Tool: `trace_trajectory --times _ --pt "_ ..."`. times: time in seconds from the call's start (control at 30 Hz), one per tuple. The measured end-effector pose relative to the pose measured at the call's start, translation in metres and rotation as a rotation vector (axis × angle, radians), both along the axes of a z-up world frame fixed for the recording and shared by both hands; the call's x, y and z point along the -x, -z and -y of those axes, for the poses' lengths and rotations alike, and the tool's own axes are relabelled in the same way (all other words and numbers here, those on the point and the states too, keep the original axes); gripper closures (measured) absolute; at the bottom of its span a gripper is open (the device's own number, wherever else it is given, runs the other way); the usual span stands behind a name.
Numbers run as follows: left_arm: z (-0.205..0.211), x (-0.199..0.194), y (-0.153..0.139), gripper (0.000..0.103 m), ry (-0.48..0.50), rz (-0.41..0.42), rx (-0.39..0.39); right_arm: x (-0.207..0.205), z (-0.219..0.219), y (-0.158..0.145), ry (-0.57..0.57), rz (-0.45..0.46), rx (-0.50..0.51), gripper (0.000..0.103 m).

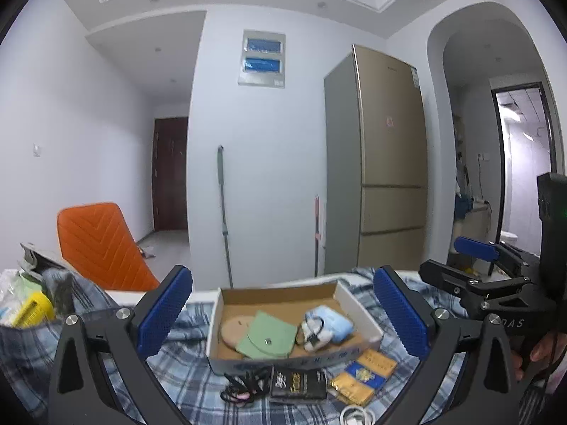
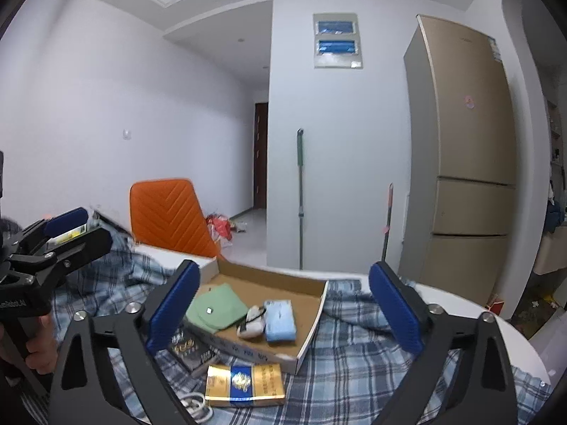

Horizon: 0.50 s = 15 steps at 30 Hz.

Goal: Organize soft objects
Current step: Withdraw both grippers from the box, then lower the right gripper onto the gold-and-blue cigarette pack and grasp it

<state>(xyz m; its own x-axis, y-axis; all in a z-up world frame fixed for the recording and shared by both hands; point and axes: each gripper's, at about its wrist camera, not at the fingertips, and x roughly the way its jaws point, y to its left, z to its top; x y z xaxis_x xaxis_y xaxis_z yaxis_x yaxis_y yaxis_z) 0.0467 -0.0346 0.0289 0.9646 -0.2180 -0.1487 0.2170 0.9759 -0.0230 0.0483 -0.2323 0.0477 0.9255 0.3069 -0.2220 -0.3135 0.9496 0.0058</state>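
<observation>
- Two handheld black tongs with blue ribbed pads, both spread wide and released, nothing between the pads: left gripper, right gripper
- Ahead of both tongs, resting on a blue-and-white plaid cloth: a shallow open cardboard box with white outer walls
- Inside that box, framed between the left pads: a flat mint-green fabric pouch with a small snap, partly covering a round tan pad; just right of the pouch a small white-and-black soft item, touching a folded pale-blue soft cloth
- Nearer than the box, close under the left tongs: a glossy black packet, a tangle of dark cord, a gold-and-blue flat pack and a white cable
- Far beyond the left pad of each tong: an orange quilted chair back
- Beyond the right pads: a tall gold refrigerator
- At the frame edges, a hand gripping each opposite tong's handle
</observation>
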Motion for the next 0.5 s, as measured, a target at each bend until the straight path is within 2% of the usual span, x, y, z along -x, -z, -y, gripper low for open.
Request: trace_trajectory --times 0.13,0.27,0.5 --pt "0.002 -0.005 0.014 0.000 0.000 -0.027 -0.019 0.000 -0.008 0.016 -0.026 -0.038 0.037 0.006" --pt "-0.004 -0.005 0.015 0.000 -0.005 -0.028 0.008 0.002 -0.012 0.020 -0.035 -0.036 0.055 0.001" --pt "-0.006 -0.007 0.016 0.000 -0.017 -0.035 0.012 -0.004 -0.020 0.026 -0.038 -0.071 0.098 0.001"
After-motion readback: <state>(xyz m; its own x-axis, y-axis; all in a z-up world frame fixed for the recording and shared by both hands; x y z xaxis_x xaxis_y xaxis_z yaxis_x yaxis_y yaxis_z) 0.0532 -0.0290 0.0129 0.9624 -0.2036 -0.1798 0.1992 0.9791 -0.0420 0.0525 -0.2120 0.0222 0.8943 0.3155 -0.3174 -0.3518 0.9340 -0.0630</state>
